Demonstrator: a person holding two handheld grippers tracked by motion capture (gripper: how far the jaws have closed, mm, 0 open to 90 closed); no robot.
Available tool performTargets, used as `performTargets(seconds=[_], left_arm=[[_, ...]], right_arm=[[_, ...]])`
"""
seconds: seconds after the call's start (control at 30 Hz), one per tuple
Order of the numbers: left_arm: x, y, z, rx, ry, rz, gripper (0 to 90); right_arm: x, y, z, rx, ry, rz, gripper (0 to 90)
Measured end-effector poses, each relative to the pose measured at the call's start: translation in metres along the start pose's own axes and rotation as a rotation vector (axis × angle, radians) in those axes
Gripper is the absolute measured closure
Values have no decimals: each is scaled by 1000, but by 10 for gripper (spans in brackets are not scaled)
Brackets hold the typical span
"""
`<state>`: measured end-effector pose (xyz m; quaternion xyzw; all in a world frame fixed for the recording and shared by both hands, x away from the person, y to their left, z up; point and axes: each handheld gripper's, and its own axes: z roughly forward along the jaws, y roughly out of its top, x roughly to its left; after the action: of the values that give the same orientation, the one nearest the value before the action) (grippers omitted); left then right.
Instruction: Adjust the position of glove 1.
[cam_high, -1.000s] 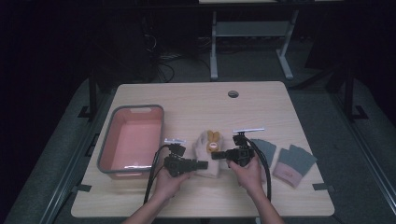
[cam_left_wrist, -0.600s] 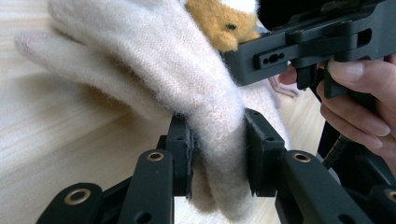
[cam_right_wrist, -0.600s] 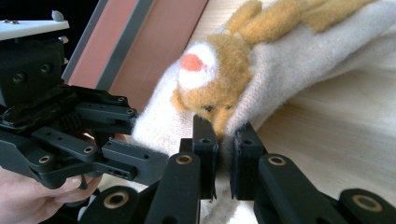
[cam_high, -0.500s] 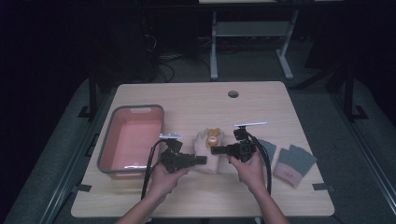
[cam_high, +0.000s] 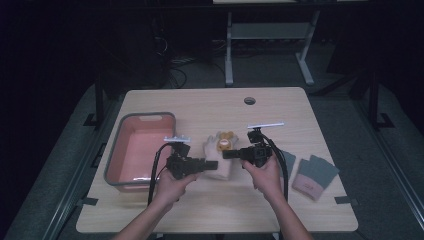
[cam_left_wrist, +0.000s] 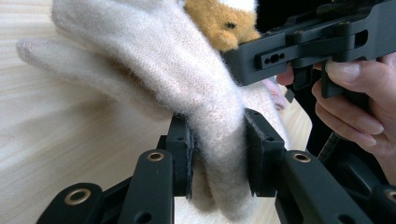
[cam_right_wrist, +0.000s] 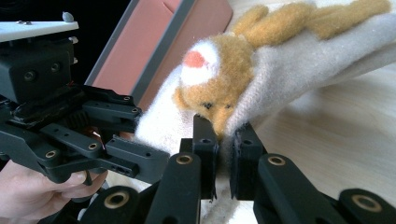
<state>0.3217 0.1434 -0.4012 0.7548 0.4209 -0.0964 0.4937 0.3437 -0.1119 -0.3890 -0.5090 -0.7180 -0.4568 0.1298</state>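
Note:
A fuzzy cream glove (cam_high: 220, 150) with a tan animal face on it hangs between my two grippers just above the middle of the table. My left gripper (cam_high: 215, 164) comes in from the left and is shut on the glove's cuff end (cam_left_wrist: 177, 60), its pads (cam_left_wrist: 184, 144) pressing into the wool. Reaching in from the right, my right gripper (cam_high: 226, 154) is shut on the glove's edge right under the animal face (cam_right_wrist: 219, 79). In the left gripper view the right gripper (cam_left_wrist: 299, 51) is close behind the glove. The left gripper (cam_right_wrist: 93, 135) appears at the left of the right gripper view.
A pink bin with a grey rim (cam_high: 115, 150) stands at the left of the wooden table (cam_high: 200, 105). Two grey gloves (cam_high: 315, 175) (cam_high: 289, 161) lie at the right. A cable hole (cam_high: 249, 100) is near the far edge.
Both hands have risen together and carried the cream glove up off the table. The jaws stay closed on it.

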Motion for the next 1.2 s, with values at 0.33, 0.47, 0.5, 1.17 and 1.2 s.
performTargets(seconds=[0.33,0.47,0.5,1.17,1.2], left_arm=[[1,11,-14,-15,0,8,666],[1,14,-19,-22,1,5,665],[2,15,-20,-24,-1,6,666],[6,31,-49,-52,12,12,666],[6,31,-50,-53,15,14,666]], right_arm=[[12,15,1,3,12,-19,829],[15,20,1,-2,22,-24,829],[16,21,1,0,25,-23,829],[38,45,10,2,48,-60,829],[38,46,11,3,50,-59,830]])
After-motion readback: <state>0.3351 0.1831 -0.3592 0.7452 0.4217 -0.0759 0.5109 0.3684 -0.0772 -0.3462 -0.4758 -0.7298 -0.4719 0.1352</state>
